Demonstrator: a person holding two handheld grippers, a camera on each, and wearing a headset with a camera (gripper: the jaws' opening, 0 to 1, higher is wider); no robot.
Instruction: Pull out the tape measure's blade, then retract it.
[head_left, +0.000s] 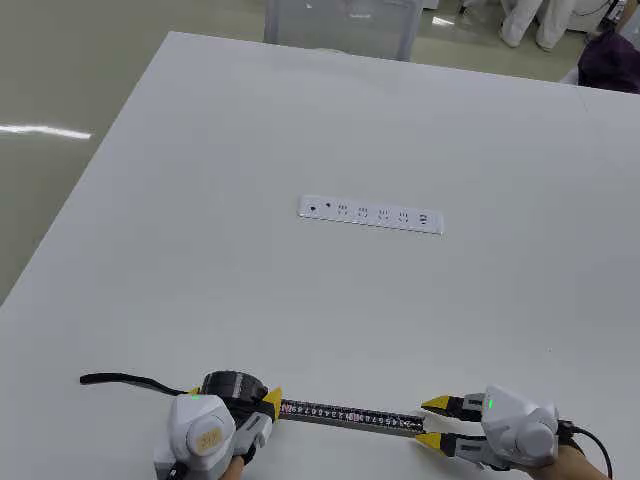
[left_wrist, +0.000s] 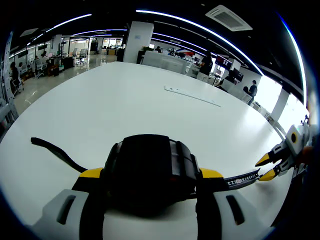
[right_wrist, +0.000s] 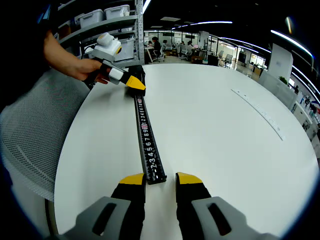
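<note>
A black tape measure (head_left: 232, 385) rests on the white table (head_left: 300, 120) near its front edge. My left gripper (head_left: 245, 400) is shut on its case (left_wrist: 150, 167), and yellow fingertips (left_wrist: 90, 173) show on either side. The dark blade (head_left: 350, 415) lies flat on the table, pulled out to the right. Its numbered face (right_wrist: 147, 140) runs straight toward my right gripper (right_wrist: 160, 179). That gripper (head_left: 432, 422) stands open, with the blade's end between its yellow tips, close to the left finger (right_wrist: 134, 180). A black wrist strap (head_left: 120, 380) trails left from the case.
A long white power strip (head_left: 370, 214) lies flat mid-table. A grey bin (head_left: 340, 22) stands beyond the far edge. The table's left edge drops to the floor. In the right gripper view, the person's mesh-clad side (right_wrist: 30, 135) is close on the left.
</note>
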